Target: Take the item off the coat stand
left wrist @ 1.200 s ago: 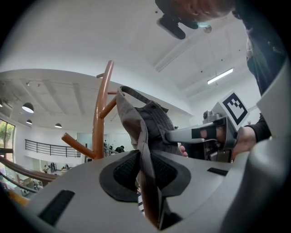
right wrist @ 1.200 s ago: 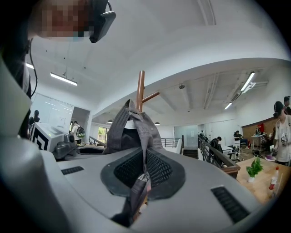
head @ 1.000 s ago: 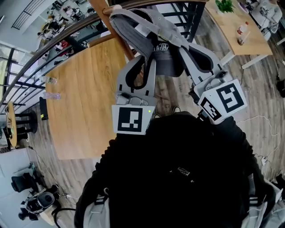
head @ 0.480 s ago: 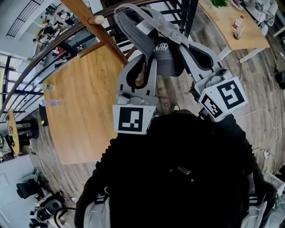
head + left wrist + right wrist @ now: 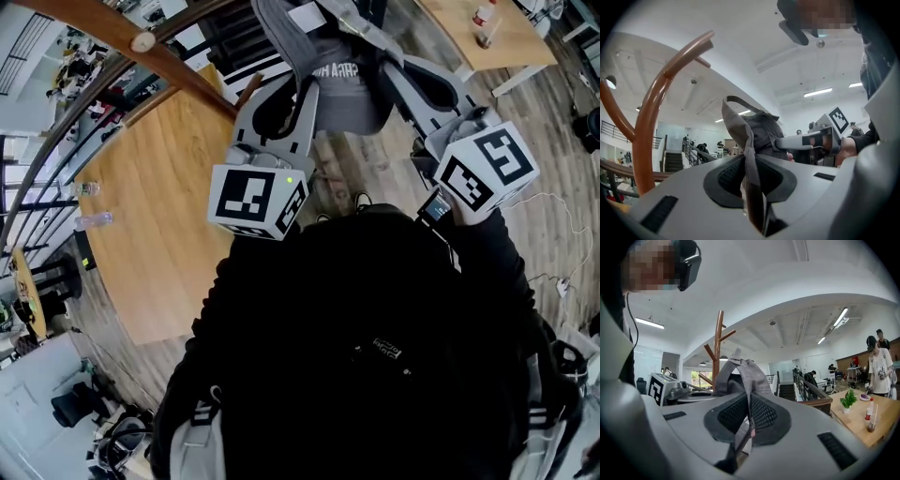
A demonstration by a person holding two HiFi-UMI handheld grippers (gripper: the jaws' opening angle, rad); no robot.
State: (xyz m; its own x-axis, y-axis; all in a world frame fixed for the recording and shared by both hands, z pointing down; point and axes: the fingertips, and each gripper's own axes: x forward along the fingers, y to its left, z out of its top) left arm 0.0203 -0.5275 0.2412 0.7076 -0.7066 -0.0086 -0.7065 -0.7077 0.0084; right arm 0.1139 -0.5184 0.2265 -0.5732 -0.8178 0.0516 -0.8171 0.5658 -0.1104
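Plank floor and wooden table lie below the cap.

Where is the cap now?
Head view, top centre: the cap is clamped between the left gripper and right gripper, right of the coat stand.

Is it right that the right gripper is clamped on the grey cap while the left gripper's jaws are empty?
Not quite. The left gripper is not empty: the left gripper view shows its jaws shut on a fold of the grey cap. The right gripper is clamped on the cap, as you said.
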